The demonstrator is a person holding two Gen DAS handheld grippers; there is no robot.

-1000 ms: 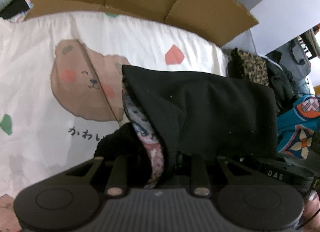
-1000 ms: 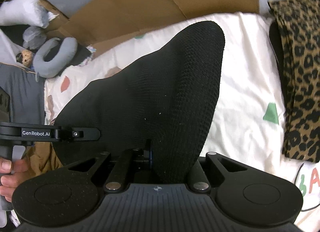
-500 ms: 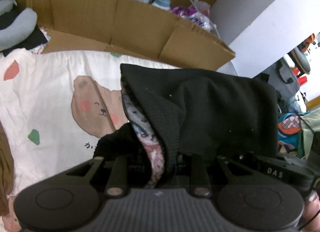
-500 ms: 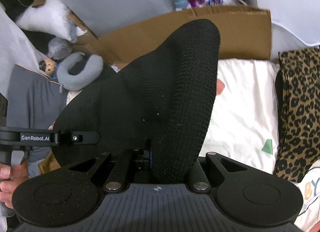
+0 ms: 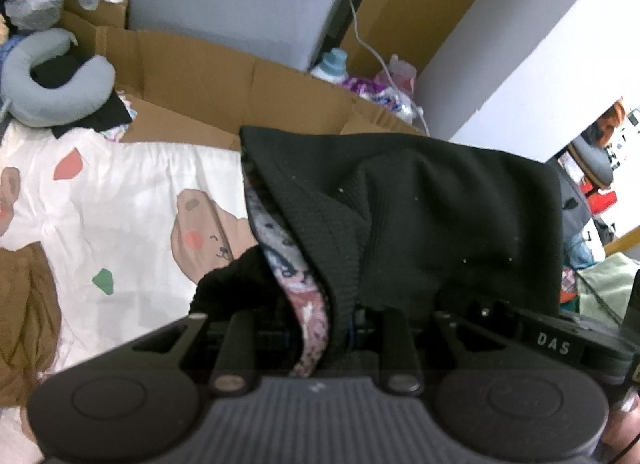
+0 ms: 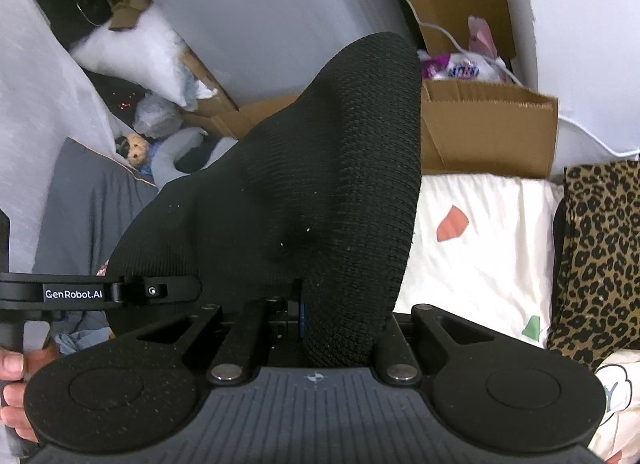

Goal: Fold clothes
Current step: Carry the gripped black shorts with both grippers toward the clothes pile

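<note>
Both hand-held grippers have risen off the bed [image 5: 120, 183] since a second ago, the left hand-held gripper [image 5: 340, 328] and right hand-held gripper [image 6: 320, 324] each clamped on the black garment [image 6: 320, 183], which hangs between them, stretched left to right above the bear-print sheet.

Ahead of both grippers, bare bear-print sheet [image 5: 132, 191] lies open; cardboard box [image 5: 224, 79] walls the far edge, leopard-print cloth [image 6: 600, 248] crowds the right.

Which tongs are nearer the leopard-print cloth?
Right. The right tongs hold the black garment just left of the leopard-print cloth; the left tongs are farther left, across the garment.
</note>
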